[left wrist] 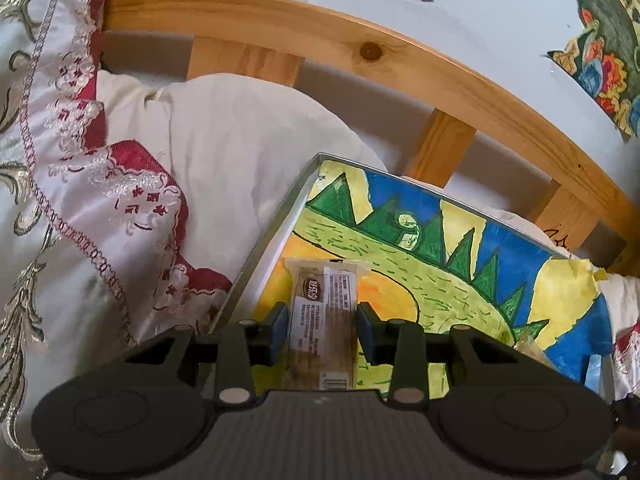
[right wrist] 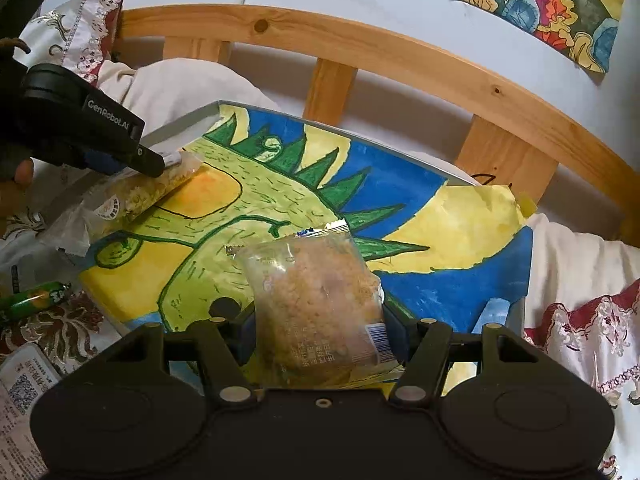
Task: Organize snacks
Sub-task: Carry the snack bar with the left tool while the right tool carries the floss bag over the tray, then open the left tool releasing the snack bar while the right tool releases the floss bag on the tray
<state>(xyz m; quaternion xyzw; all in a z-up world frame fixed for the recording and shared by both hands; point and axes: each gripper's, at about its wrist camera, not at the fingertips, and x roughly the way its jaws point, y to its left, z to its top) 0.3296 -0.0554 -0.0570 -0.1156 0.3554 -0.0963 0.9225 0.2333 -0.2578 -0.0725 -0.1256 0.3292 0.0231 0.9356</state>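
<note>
A shallow grey tray [left wrist: 276,216] lined with a bright dinosaur painting [left wrist: 440,264] lies on the bed. My left gripper [left wrist: 322,330] is shut on a long clear-wrapped snack bar [left wrist: 324,312] and holds it over the tray's left part. In the right wrist view the left gripper [right wrist: 152,164] shows at the tray's [right wrist: 180,124] left edge with that bar [right wrist: 132,196] in it. My right gripper [right wrist: 320,332] is shut on a clear packet of golden puffed-rice cake [right wrist: 316,304], held over the tray's near side.
A cream pillow [left wrist: 240,140] and a red-and-white embroidered cover [left wrist: 100,184] lie left of the tray. A wooden headboard [left wrist: 360,52] runs behind. A green wrapped candy [right wrist: 32,298] and a white printed packet [right wrist: 24,392] lie on the bed at the near left.
</note>
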